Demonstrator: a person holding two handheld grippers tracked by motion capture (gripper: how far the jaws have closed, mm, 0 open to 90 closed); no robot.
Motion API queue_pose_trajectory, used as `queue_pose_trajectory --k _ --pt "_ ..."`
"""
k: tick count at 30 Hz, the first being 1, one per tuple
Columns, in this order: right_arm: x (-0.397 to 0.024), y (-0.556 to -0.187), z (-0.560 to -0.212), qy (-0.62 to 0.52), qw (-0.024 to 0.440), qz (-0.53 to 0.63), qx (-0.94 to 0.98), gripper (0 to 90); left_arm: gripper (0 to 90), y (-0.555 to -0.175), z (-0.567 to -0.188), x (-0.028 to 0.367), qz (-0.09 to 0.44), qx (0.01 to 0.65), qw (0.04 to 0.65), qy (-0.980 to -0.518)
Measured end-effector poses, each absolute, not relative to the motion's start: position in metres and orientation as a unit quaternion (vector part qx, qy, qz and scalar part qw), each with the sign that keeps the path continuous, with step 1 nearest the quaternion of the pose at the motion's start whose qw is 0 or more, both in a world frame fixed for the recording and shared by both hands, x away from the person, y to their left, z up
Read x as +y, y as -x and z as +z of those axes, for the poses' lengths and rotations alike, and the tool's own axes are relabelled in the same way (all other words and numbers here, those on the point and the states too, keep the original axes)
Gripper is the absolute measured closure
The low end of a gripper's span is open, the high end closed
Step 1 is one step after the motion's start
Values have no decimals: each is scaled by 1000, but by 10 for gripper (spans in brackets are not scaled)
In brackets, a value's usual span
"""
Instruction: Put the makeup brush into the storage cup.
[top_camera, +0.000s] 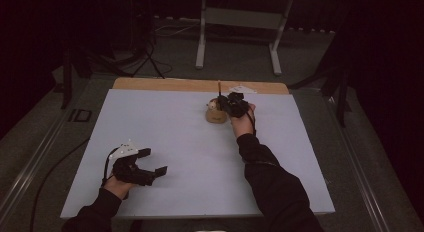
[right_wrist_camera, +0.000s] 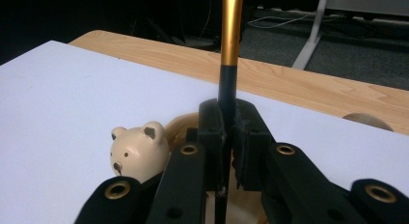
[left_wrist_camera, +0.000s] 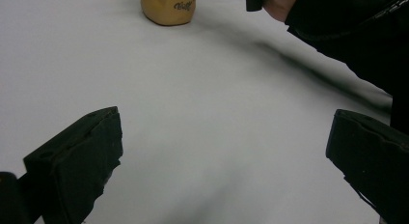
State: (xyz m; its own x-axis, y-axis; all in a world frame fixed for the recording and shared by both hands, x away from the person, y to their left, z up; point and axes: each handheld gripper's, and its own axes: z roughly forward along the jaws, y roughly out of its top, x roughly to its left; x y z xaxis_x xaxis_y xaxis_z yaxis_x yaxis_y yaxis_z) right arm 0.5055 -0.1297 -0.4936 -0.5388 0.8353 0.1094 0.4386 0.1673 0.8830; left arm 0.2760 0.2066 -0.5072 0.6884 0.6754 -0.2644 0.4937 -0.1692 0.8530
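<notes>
Jaws of the right gripper [right_wrist_camera: 226, 137] are clamped on one upright pen [right_wrist_camera: 230, 35], black below and gold above, directly over the single bear-faced holder [right_wrist_camera: 137, 150] at the table's [top_camera: 165, 142] far side. The pen seems to be going into that holder, though its opening is hidden; next comes a straight descent, then release. Left gripper [top_camera: 150, 162] rests agape, holding nothing.

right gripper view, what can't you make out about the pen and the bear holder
- Pen tips: top cut off by the frame edge, bottom hidden between the shut right gripper jaws.
- Bear holder body: hidden behind the jaws.
- High view: pen too small and dim.
- Left gripper view: holder top cut off.
</notes>
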Motion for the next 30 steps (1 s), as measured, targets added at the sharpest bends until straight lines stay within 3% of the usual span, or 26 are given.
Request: queue_pose_trajectory --k 4,10,13,15,18,23,30 --pt "-130 -505 -489 -419 221 483 736 533 1 -276 -507 206 87 385 517 -760" --pt "-136 -505 -475 -421 224 495 726 327 1 -276 -507 207 86 386 518 -759" --pt "-139 -504 -469 -420 220 503 723 264 1 -276 -508 207 86 386 518 -758" --pt "-139 -505 -463 -423 212 506 721 157 1 -276 -508 206 86 386 518 -759" --pt "-140 -506 -456 -421 184 508 728 102 1 -276 -507 206 86 384 518 -759" --pt "-145 -501 -444 -415 152 499 745 102 1 -276 -507 206 86 384 520 -758" --pt "-153 -487 -430 -397 164 478 766 102 1 -276 -507 206 85 384 520 -758"
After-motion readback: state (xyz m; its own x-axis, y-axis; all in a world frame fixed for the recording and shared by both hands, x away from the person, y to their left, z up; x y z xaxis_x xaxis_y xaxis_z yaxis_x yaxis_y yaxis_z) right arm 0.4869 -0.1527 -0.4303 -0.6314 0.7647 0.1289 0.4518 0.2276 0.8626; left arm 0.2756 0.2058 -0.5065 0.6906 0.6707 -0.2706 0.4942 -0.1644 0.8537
